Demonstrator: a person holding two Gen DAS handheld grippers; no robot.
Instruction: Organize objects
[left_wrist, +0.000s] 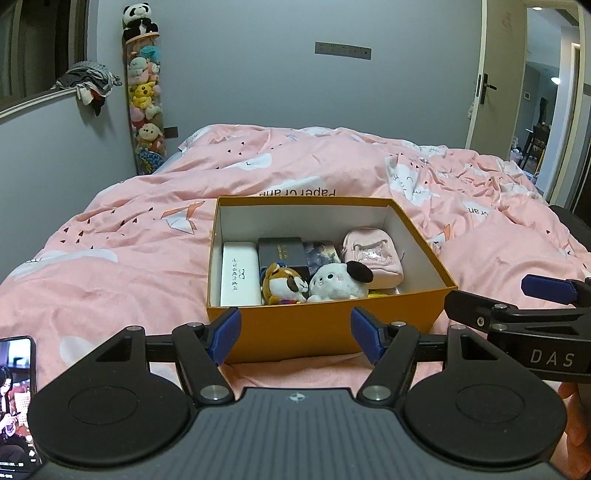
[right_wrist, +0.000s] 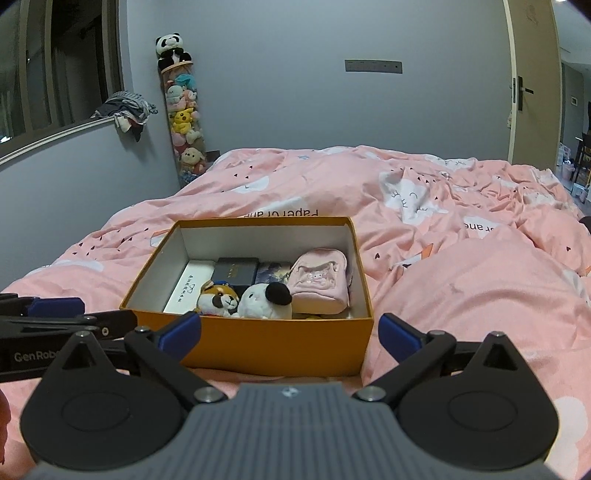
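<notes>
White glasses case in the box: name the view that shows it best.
Left wrist view. The white glasses case lies along the orange box's left wall, its whole top and print visible. In the right wrist view the brown plush covers its near end.

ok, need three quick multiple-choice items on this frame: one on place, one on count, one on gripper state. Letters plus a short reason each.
1. Where does the orange box sit?
A. on the pink bedding
B. on the window ledge
C. on the floor

2. How many plush toys lie in the box?
A. none
B. two
C. five

3. How do the grippers stand?
A. both shut on toys
B. one holds the box
C. both open, holding nothing

Key: 1 A, bedding surrounds the box on all sides. 2 B, a brown plush and a white plush lie side by side. 3 C, the left gripper and right gripper show wide, empty gaps.
</notes>
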